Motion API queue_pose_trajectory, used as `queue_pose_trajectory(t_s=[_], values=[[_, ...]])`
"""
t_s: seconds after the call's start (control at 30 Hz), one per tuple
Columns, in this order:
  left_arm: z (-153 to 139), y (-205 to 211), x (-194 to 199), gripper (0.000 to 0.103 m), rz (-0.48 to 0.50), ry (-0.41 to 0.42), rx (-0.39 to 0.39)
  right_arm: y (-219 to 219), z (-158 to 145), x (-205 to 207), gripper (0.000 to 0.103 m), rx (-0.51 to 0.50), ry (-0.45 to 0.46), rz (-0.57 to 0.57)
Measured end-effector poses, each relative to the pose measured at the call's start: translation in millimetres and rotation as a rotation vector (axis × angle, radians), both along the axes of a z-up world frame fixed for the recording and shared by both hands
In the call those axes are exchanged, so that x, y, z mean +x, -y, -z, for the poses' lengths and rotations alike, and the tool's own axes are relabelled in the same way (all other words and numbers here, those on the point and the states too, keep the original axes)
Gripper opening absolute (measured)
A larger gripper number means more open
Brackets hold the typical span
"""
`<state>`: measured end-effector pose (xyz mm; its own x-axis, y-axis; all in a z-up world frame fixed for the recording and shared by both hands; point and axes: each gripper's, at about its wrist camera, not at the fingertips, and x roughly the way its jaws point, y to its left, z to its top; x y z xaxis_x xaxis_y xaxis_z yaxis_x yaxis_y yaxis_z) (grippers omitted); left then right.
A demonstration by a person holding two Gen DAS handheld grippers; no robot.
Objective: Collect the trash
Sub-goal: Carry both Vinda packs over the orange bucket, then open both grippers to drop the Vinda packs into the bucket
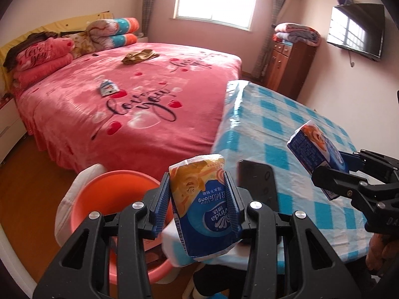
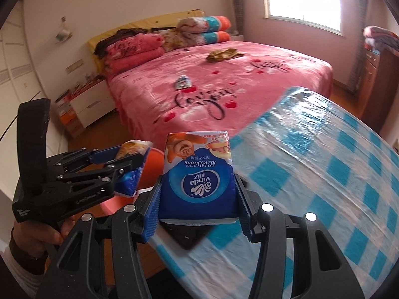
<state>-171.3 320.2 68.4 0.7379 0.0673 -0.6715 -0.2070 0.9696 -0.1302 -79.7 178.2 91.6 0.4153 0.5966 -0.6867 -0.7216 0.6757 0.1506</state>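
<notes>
My left gripper [image 1: 198, 194] is shut on a crumpled yellow-and-blue Vinda tissue pack [image 1: 202, 206], held near the right rim of an orange bin [image 1: 104, 199] with a white liner. My right gripper [image 2: 198, 199] is shut on a flat blue Vinda tissue pack [image 2: 199, 172], held above the checked table's near corner. Each gripper shows in the other's view: the right gripper [image 1: 331, 167] with its pack [image 1: 314, 144], the left gripper [image 2: 134, 167] with its pack [image 2: 132, 149] in front of the bin [image 2: 152, 172]. A small wrapper [image 1: 107, 87] lies on the pink bed.
A black phone [image 1: 259, 182] lies on the blue checked table [image 1: 274, 124] near its edge. The pink bed [image 1: 124, 104] carries a brown crumpled item [image 1: 139, 56] and folded blankets. A wooden cabinet [image 1: 286, 59] and a wall TV stand at the right.
</notes>
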Motion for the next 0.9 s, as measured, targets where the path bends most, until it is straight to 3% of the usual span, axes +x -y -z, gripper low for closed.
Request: queue_pose_trajectory(t_s=[0.9], values=[[59,-91,-25,0.043,-0.194,-0.124,-0.041,-135,41,-27,0.054,-0.129,-0.034,-0.256]])
